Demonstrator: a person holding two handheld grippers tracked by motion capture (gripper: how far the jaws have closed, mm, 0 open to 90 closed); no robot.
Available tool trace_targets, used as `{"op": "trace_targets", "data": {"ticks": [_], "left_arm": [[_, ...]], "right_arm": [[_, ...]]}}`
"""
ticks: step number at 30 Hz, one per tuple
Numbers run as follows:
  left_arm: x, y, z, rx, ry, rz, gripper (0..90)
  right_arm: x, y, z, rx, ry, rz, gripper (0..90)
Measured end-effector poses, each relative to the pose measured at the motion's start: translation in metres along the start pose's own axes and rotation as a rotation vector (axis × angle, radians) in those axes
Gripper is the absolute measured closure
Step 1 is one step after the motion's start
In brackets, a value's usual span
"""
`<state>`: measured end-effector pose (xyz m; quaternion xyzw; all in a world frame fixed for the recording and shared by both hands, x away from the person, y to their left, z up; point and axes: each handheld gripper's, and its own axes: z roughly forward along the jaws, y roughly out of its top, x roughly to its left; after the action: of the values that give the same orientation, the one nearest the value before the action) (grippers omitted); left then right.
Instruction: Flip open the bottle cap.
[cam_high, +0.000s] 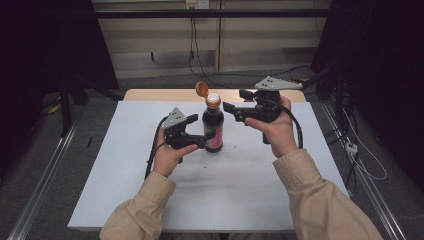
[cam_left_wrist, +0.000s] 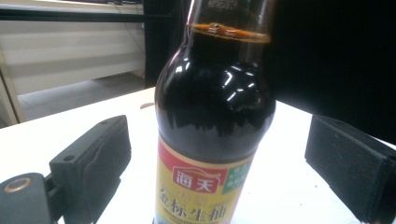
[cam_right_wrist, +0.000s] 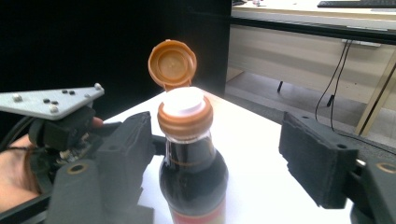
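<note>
A dark soy sauce bottle (cam_high: 213, 127) (cam_left_wrist: 215, 116) (cam_right_wrist: 191, 182) with a red and yellow label stands upright mid-table. Its orange flip lid (cam_high: 201, 89) (cam_right_wrist: 172, 63) is swung open behind the neck, and a white seal (cam_right_wrist: 184, 101) covers the mouth. My left gripper (cam_high: 201, 126) (cam_left_wrist: 219, 140) is open at label height with a jaw on each side of the bottle's body and gaps on both sides. My right gripper (cam_high: 235, 100) (cam_right_wrist: 217, 126) is open at neck height, just right of the cap. Its left jaw is close to the neck and its right jaw stands far off.
The white table top (cam_high: 240, 190) has a wooden strip (cam_high: 150, 94) along its far edge. Cables (cam_high: 360, 155) lie on the floor to the right, and a rail (cam_high: 40, 190) runs along the left. The left gripper's grey plate (cam_right_wrist: 51, 100) sits beside the bottle.
</note>
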<state>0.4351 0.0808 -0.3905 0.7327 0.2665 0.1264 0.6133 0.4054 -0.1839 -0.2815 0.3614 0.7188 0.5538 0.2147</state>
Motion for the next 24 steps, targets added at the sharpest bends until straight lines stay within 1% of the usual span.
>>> {"op": "trace_targets", "data": {"ticks": [3, 6, 7, 9, 13, 15, 17, 19, 20, 22, 24], "left_arm": [[-0.001, -0.001, -0.004, 0.021, -0.014, 0.017, 6.6], [-0.001, -0.001, -0.01, 0.024, -0.018, 0.018, 6.4], [-0.001, -0.002, -0.011, 0.022, -0.018, 0.014, 6.4], [-0.001, -0.004, -0.015, 0.033, -0.025, 0.014, 6.4], [0.001, -0.01, -0.022, 0.044, -0.042, 0.005, 6.3], [0.001, -0.012, -0.025, 0.053, -0.04, 0.006, 6.3], [0.001, -0.013, -0.03, 0.042, -0.047, 0.003, 6.4], [0.001, -0.013, -0.034, 0.045, -0.046, 0.012, 6.5], [0.001, -0.014, -0.036, 0.046, -0.043, 0.02, 6.5], [0.001, -0.016, -0.04, 0.049, -0.045, 0.012, 6.5], [0.001, -0.017, -0.043, 0.053, -0.043, 0.017, 6.5]], "right_arm": [[-0.001, -0.006, -0.003, 0.0, 0.005, 0.003, 23.5], [-0.001, -0.015, -0.003, 0.012, 0.018, 0.007, 21.9], [0.0, -0.019, -0.003, 0.021, 0.019, 0.006, 21.4], [0.001, -0.025, -0.002, 0.027, 0.024, 0.005, 20.3], [0.004, -0.037, -0.003, 0.037, 0.047, 0.007, 17.1], [0.005, -0.042, -0.005, 0.045, 0.048, 0.005, 16.3], [0.006, -0.047, -0.007, 0.051, 0.049, 0.008, 15.6], [0.006, -0.052, -0.009, 0.057, 0.05, 0.012, 15.5], [0.005, -0.054, -0.011, 0.056, 0.047, 0.011, 15.6], [0.005, -0.06, -0.014, 0.065, 0.039, 0.001, 15.5], [0.005, -0.065, -0.017, 0.071, 0.036, -0.003, 15.2]]}}
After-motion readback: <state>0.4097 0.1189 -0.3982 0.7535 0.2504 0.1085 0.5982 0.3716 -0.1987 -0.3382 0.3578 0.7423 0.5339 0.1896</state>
